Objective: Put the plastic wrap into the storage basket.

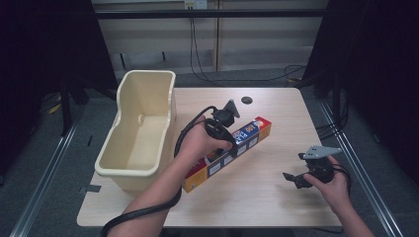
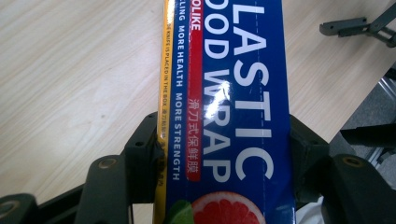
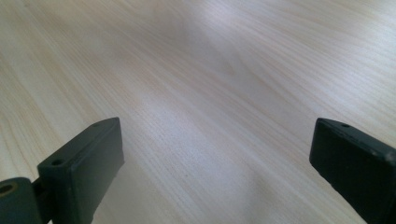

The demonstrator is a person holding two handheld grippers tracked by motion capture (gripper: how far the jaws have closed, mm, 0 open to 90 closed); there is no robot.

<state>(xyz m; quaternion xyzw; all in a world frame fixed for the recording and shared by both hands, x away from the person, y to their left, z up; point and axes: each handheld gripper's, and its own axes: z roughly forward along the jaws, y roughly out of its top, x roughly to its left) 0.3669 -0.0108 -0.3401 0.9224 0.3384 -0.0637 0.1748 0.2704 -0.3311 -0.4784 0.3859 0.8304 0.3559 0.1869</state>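
One pale wood table [image 1: 276, 197] (grey floor); left hand-held gripper [image 2: 219, 154] pinching wrap box [image 2: 233, 93], right hand-held gripper [image 3: 215, 154] spread.

This looks like a lab recording bay. Black curtains [image 1: 44, 44] hang left and right of a pale wooden tabletop [image 1: 276, 148]. Loose cables [image 1: 197, 54] trail over the grey floor [image 1: 49, 158] at the far side.

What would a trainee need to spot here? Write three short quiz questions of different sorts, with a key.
1. True or false: the left gripper has its fingers on both sides of the plastic wrap box.
2. The cream tub holds: A) the box B) nothing visible C) a gripper.
3. Fill in: the right gripper is ____ above the bare table.

Key: 1 true; 2 B; 3 open.
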